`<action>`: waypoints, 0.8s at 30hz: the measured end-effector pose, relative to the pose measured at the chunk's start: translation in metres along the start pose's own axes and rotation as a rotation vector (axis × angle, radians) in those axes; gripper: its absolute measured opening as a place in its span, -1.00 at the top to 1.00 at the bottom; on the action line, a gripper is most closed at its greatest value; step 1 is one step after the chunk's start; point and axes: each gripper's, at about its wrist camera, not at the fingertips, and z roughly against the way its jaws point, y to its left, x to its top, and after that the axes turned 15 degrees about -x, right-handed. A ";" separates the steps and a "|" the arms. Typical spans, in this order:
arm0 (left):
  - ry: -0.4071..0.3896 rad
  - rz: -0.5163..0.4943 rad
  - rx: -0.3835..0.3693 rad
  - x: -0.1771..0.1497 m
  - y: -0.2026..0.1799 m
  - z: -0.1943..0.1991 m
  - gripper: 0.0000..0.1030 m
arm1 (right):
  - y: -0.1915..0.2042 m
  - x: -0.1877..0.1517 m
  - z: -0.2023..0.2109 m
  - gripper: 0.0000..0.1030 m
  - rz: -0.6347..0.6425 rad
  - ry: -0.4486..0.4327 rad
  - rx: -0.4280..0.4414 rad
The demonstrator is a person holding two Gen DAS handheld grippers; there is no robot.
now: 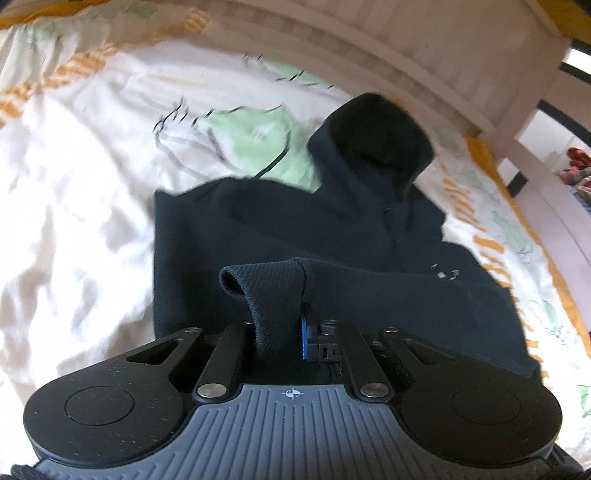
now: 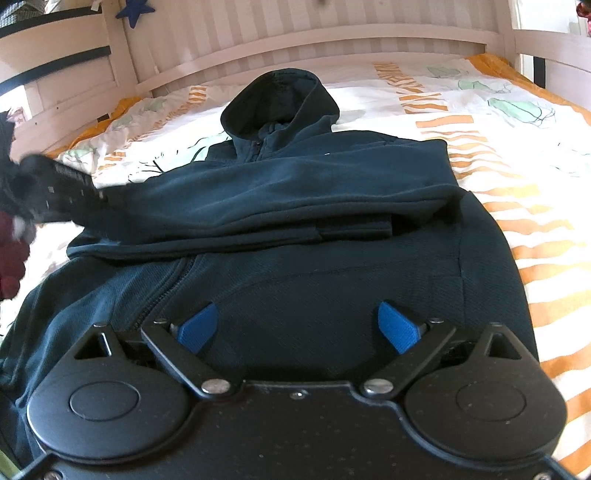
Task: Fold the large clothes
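Note:
A dark navy zip hoodie [image 2: 295,258] lies front up on the bed, hood [image 2: 277,99] toward the headboard. One sleeve [image 2: 277,192] is laid across the chest. My left gripper [image 1: 284,332] is shut on that sleeve's ribbed cuff [image 1: 266,291] and holds it above the hoodie body [image 1: 258,221]. In the right wrist view the left gripper [image 2: 55,184] shows blurred at the far left. My right gripper [image 2: 299,328] is open and empty, its blue pads [image 2: 197,326] spread just above the hoodie's lower front.
The bed cover [image 2: 498,147] is white with orange stripes and green patches. A pale slatted headboard [image 2: 332,33] runs along the back. A bed post [image 1: 524,122] stands at the right. Dark red cloth [image 2: 11,254] lies at the left edge.

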 end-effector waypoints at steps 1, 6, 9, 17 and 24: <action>0.002 0.006 0.004 -0.001 0.002 -0.001 0.80 | 0.000 0.000 0.000 -0.85 -0.002 0.001 0.001; 0.020 0.051 0.010 -0.002 0.016 -0.007 0.62 | 0.000 0.002 0.001 -0.85 -0.002 0.008 -0.001; 0.020 0.071 -0.012 -0.006 0.025 -0.008 0.60 | -0.002 0.005 0.003 -0.85 -0.019 0.016 0.005; -0.020 0.083 -0.063 -0.015 0.034 -0.004 0.59 | -0.016 0.010 0.014 -0.85 -0.059 0.002 -0.005; -0.029 0.063 -0.063 -0.017 0.031 -0.004 0.59 | -0.022 0.046 0.015 -0.85 -0.080 -0.092 -0.024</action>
